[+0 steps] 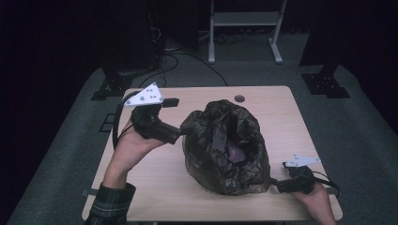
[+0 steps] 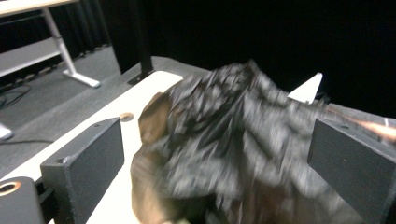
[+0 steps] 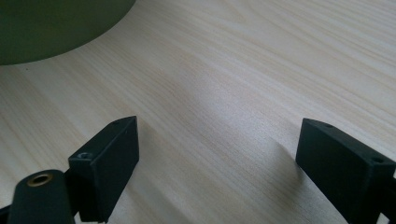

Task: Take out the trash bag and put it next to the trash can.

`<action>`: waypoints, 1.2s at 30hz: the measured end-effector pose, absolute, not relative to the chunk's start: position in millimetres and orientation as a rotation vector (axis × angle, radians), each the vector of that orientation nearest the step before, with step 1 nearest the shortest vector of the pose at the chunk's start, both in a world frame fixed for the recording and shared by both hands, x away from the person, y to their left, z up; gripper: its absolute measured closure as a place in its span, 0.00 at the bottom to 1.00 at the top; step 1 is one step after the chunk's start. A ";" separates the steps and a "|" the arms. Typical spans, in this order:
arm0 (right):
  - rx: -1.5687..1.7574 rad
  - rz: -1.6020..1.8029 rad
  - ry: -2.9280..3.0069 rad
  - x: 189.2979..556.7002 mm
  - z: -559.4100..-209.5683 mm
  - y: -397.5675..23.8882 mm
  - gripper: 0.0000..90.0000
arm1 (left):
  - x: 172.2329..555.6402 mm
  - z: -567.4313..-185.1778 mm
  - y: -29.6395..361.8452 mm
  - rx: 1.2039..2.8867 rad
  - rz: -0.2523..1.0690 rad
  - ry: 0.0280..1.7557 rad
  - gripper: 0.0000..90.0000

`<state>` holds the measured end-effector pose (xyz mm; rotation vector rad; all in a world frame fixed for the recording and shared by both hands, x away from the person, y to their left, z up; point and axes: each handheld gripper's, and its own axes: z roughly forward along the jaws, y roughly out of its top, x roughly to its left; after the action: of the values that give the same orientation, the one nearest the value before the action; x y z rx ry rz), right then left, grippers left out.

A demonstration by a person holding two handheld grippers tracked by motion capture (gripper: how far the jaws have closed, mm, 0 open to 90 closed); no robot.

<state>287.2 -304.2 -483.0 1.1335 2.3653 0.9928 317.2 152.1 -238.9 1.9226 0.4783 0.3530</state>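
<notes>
A crumpled black plastic bag [image 1: 225, 145] stands in the middle of the wooden table [image 1: 155, 187], its mouth gaping upward with something purplish [image 1: 237, 152] inside. My left gripper [image 1: 184, 130] is at the bag's upper left edge. In the left gripper view its jaws stand wide apart, with the blurred bag [image 2: 233, 140] bulging just ahead of my left gripper [image 2: 219, 163] and neither pad pressing on it. My right gripper [image 1: 277, 185] lies low by the bag's lower right corner. In its own view my right gripper [image 3: 219, 140] is open over bare wood, beside a dark green rounded shape [image 3: 46, 28].
A round cable hole [image 1: 240, 98] sits near the table's far edge. Beyond the table are a white table frame [image 1: 244, 18], cables on the grey floor and two black stand bases [image 1: 108, 86] [image 1: 324, 82]. Bare wood runs along the near edge.
</notes>
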 end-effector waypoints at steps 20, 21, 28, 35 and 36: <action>1.154 1.178 2.273 277.1 -431.8 -322.5 0.14 | 303.3 -364.1 227.0 1.964 0.443 0.718 0.00; 1.141 1.189 2.259 275.7 -422.5 -323.1 0.14 | 303.6 -378.9 229.1 1.974 0.431 0.735 0.00; 1.109 1.238 2.221 273.4 -389.7 -325.8 0.14 | 302.7 -423.8 229.0 2.036 0.430 0.788 0.00; 1.058 1.213 2.224 274.9 -356.6 -318.9 0.14 | 306.4 -456.6 225.3 2.125 0.412 0.828 0.00; 1.057 1.216 2.225 275.3 -351.5 -317.4 0.14 | 306.9 -460.2 224.8 2.132 0.416 0.831 0.00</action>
<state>275.3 -317.4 -351.5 1.0572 2.2251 1.2165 306.9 224.8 -460.2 2.1324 0.8313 0.4158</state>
